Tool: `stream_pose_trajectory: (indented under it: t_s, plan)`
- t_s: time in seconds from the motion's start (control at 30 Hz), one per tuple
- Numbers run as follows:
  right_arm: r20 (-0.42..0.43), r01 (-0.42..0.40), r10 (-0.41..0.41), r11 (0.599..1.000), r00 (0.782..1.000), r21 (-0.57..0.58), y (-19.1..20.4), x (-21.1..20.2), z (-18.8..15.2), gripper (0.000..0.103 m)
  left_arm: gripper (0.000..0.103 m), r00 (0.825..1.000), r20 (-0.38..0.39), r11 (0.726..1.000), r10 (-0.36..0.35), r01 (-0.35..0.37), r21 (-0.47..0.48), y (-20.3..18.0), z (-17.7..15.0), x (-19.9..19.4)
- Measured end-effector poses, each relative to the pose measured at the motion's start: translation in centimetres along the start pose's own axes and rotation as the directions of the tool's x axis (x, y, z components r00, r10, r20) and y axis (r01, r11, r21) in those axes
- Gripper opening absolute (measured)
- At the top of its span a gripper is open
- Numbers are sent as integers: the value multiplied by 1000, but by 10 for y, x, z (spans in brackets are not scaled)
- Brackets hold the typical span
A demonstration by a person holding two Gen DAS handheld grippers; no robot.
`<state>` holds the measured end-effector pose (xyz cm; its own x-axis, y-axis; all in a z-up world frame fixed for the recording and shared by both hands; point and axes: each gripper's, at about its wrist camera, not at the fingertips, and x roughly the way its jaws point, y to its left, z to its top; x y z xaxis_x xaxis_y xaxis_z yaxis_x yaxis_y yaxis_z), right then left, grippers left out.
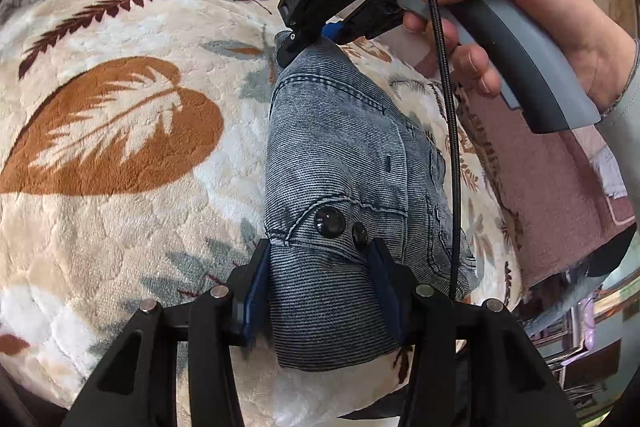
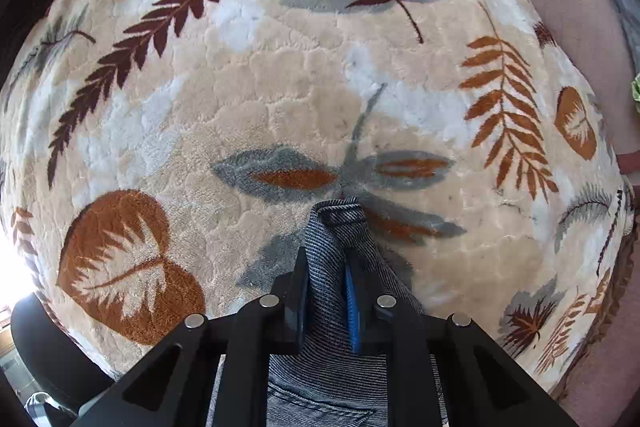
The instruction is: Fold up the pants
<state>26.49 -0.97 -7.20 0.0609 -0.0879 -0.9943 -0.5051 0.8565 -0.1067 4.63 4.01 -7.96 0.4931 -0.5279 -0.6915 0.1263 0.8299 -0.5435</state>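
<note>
The pants (image 1: 340,155) are grey-blue denim, held stretched above the leaf-patterned blanket. In the left wrist view my left gripper (image 1: 320,267) is shut on the waistband end, right by the two dark buttons (image 1: 330,221). The right gripper (image 1: 308,43) shows at the far end of the same view, shut on the opposite corner of the waistband. In the right wrist view my right gripper (image 2: 326,287) pinches a bunched fold of the denim (image 2: 336,227), and more denim hangs below the fingers.
A cream fleece blanket (image 1: 120,147) with brown and grey leaves covers the bed and fills the right wrist view (image 2: 280,87). A pink mattress edge (image 1: 560,167) lies to the right. A black cable (image 1: 444,107) hangs from the right gripper across the pants.
</note>
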Motion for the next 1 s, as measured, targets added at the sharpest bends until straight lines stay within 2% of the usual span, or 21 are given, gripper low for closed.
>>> stream_pose_trajectory:
  t_s: [0.23, 0.43, 0.57, 0.7, 0.83, 0.93, 0.97, 1.0]
  plan:
    - [122, -34, 23, 996, 992, 87, -18, -17, -24, 15, 43, 997, 41, 992, 63, -67, 104, -21, -2, 4]
    - [195, -40, 10, 988, 981, 149, -24, -19, -23, 14, 43, 995, 50, 989, 84, -89, 120, -28, -4, 3]
    - [239, 6, -54, 980, 970, 198, -27, -22, -17, 14, 43, 994, 52, 987, 94, -100, 127, -32, -4, 6]
    - [302, 55, -155, 948, 941, 314, -57, -42, -22, 16, 43, 994, 52, 987, 98, -104, 126, -35, -7, 6]
    - [339, -34, -89, 939, 937, 342, -76, -58, -34, 16, 43, 994, 49, 988, 94, -99, 116, -32, -10, 1]
    - [356, -133, 7, 934, 935, 332, -76, -66, -63, 19, 43, 995, 47, 989, 92, -97, 111, -27, -8, 0]
    - [364, -150, 19, 930, 931, 337, -74, -67, -75, 23, 43, 995, 47, 989, 92, -97, 112, -26, -8, -1]
    - [370, -178, 40, 921, 928, 346, -75, -66, -89, 32, 43, 995, 47, 989, 91, -96, 111, -25, -7, -2]
